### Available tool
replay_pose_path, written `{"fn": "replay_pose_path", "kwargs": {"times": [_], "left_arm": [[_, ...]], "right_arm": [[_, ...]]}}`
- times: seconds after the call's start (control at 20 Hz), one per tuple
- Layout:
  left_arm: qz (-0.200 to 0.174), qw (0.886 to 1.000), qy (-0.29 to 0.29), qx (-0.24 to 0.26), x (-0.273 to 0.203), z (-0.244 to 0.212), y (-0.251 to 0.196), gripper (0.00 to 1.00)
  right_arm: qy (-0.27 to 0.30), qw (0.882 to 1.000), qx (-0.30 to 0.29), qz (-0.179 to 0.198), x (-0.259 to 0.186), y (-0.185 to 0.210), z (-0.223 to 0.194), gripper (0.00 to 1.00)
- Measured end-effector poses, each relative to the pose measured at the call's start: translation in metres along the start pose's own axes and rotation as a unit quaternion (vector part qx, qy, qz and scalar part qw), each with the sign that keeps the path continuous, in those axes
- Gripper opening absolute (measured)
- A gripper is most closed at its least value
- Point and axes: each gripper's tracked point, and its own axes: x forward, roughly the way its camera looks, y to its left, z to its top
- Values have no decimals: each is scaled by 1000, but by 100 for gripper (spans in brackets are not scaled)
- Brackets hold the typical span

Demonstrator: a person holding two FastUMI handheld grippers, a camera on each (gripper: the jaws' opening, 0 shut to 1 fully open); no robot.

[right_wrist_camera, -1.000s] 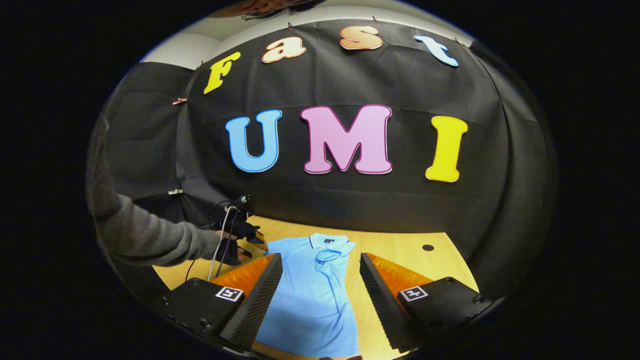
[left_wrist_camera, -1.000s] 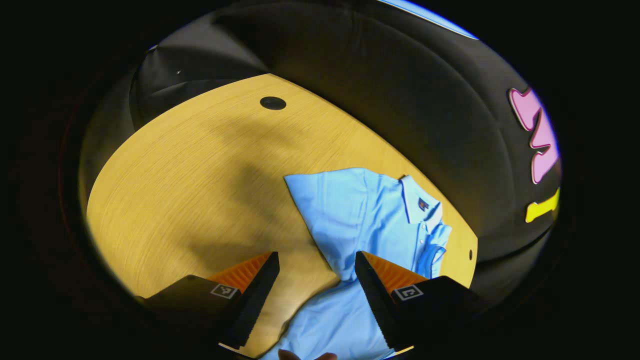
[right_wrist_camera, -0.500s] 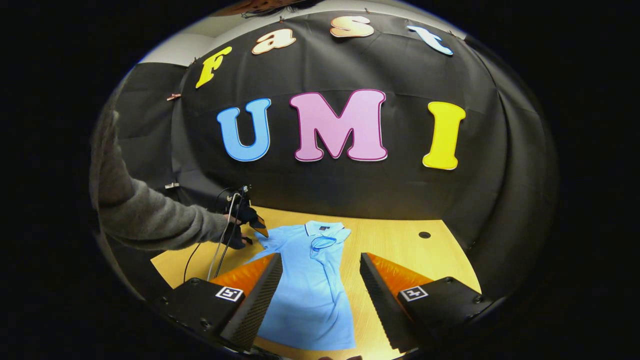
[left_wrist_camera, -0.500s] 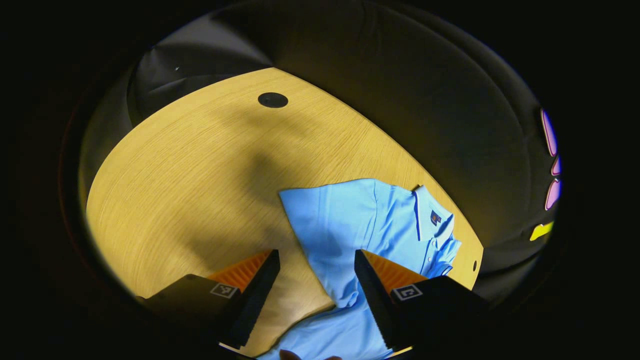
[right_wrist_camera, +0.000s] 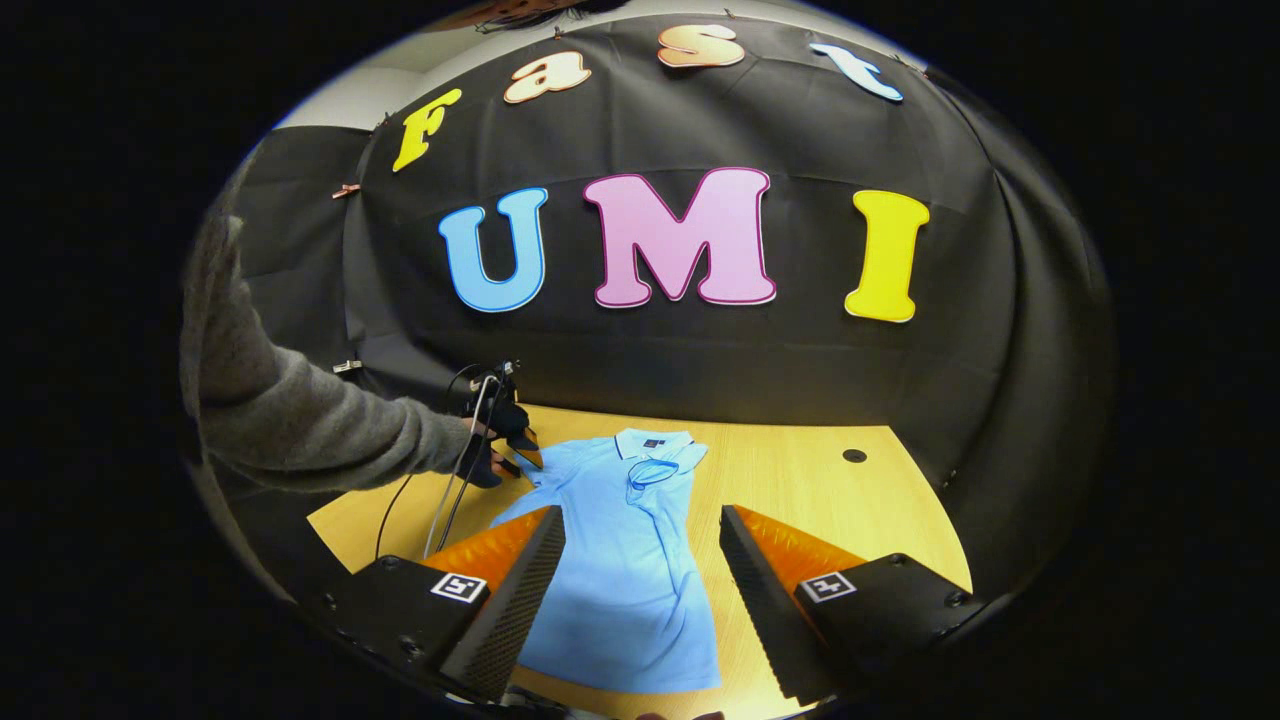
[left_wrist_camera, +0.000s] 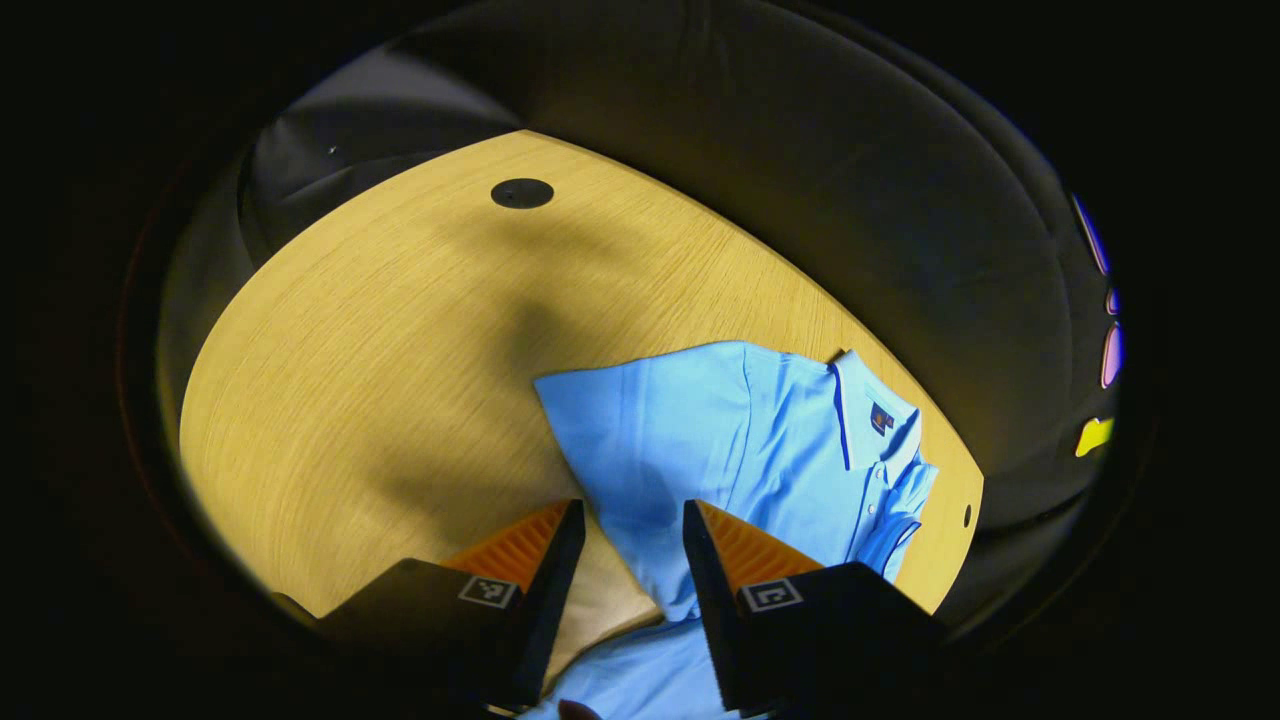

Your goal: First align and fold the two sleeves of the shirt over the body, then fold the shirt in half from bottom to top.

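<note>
The left tool (left_wrist_camera: pixel 632 560) hangs released over the left sleeve (left_wrist_camera: pixel 640 450) of the light, limp shirt (right_wrist_camera: pixel 620 560) lying flat on the surface (left_wrist_camera: pixel 400 330), so grip the sleeve's outer edge, while the right tool (right_wrist_camera: pixel 640 590) hovers released above the hem.

A wooden table (right_wrist_camera: pixel 800 470) with a rounded edge carries a light blue shirt (right_wrist_camera: pixel 625 560), lying flat with its collar toward the booth wall. A small dark round cap (left_wrist_camera: pixel 521 193) is set in the tabletop, well apart from the shirt; cables (right_wrist_camera: pixel 440 510) trail across one corner.
</note>
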Motion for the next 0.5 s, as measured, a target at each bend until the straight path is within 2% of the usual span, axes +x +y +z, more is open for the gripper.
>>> {"fn": "replay_pose_path", "kwargs": {"times": [0.15,0.2,0.25,0.3,0.4,0.5], "left_arm": [[15,1000,-2,-2,3,2,6,31],[19,1000,-2,-4,2,2,7,19],[24,1000,-1,-7,2,2,12,24],[22,1000,-5,-16,2,3,11,10],[16,999,-9,-34,2,2,10,6],[18,999,-7,-39,0,-2,9,6]], "right_arm": [[2,1000,2,1,-3,-4,-3,97],[1,1000,0,4,-3,-6,-4,97],[1,1000,-2,8,-4,-8,-6,97],[2,1000,-1,13,-3,-13,-9,97],[8,1000,3,25,-1,-24,-14,97],[11,999,6,36,0,-37,-17,97]]}}
